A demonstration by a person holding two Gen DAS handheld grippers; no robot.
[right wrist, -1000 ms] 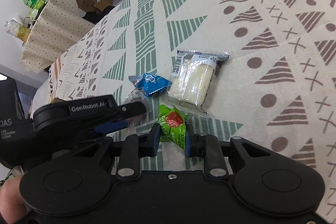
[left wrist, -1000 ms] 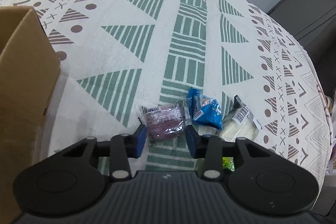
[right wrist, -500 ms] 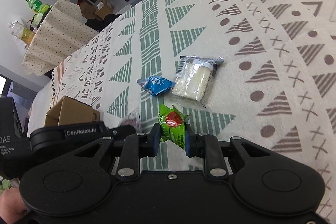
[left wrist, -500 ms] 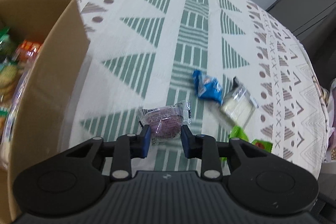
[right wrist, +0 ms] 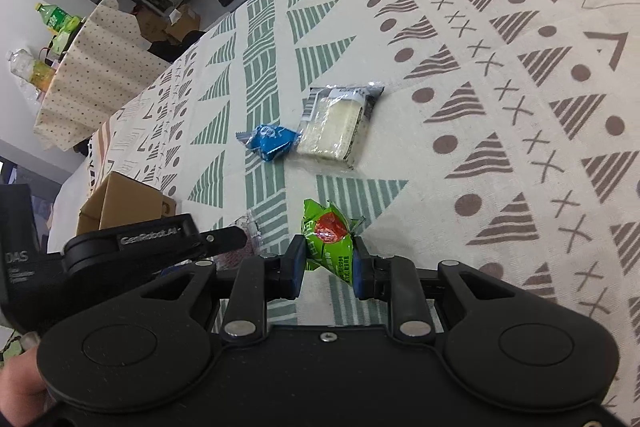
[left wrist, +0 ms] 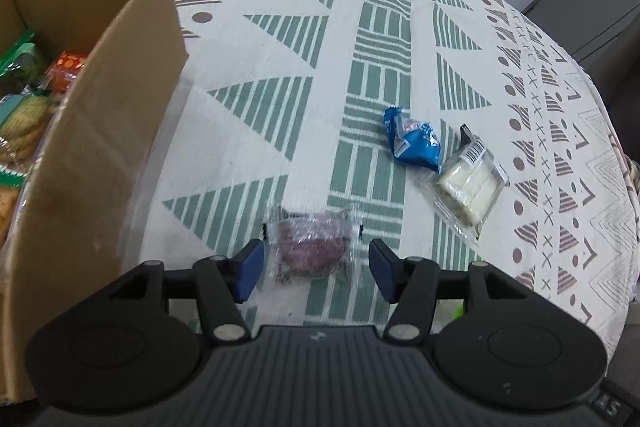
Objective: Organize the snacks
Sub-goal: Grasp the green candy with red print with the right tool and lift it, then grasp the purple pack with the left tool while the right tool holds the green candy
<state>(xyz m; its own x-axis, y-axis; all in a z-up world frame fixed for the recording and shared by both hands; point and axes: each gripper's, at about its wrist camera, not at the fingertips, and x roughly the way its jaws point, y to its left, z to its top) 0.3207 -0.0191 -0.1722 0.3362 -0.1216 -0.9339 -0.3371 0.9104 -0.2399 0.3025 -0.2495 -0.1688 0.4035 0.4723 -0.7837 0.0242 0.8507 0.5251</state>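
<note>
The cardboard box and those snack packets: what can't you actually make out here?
- Cardboard box, left wrist view: the picture's left edge cuts it off, so most of its contents are hidden.
- Purple snack, left wrist view: blurred, label unreadable.
- Green packet, right wrist view: lower part hidden by the right claw; print too small.
- Blue packet: lettering too small.

A cream worktop cloth (left wrist: pixel 280 27) bears green striped triangles and brown dots; on it lie a blue packet (left wrist: pixel 414 143), a purple pastry (left wrist: pixel 312 247), and a green-and-red packet (right wrist: pixel 328 235).

surface: patterned tablecloth (left wrist: pixel 280 27) | on it: cardboard box (left wrist: pixel 100 147), blue packet (left wrist: pixel 414 143), white packet (left wrist: pixel 468 183)
</note>
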